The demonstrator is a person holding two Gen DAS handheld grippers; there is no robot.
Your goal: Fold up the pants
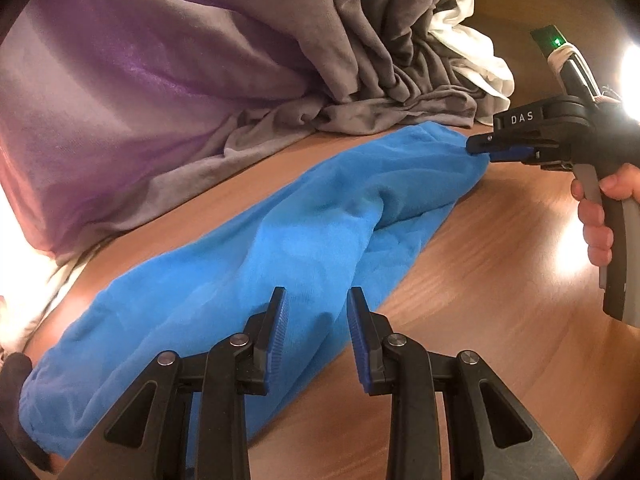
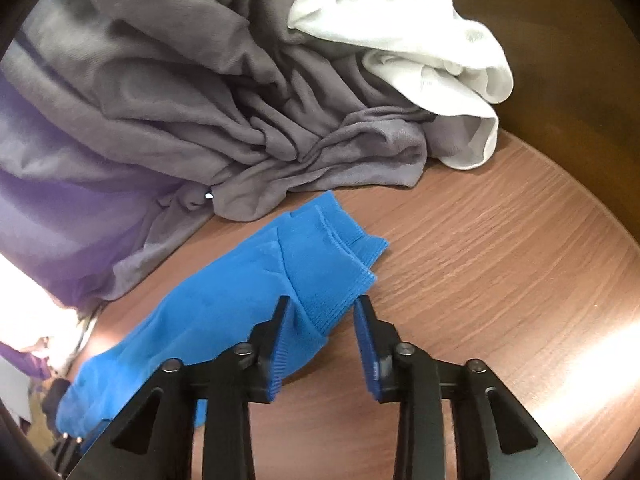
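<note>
Blue pants laid lengthwise on a wooden counter between two handheld grippers.

Left wrist view: the left gripper (image 1: 317, 330) is held with jaws spread above the blue pants (image 1: 248, 256); the right gripper (image 1: 486, 148) is seen at the far end. Right wrist view: jaws are spread over the ribbed cuffs (image 2: 340, 264), beside grey (image 2: 240, 120) and white cloth (image 2: 424, 60).

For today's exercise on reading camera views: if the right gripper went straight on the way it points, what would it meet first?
Most likely the ribbed cuffs of the blue pants, lying just ahead of the open right gripper; depth is uncertain.
</note>
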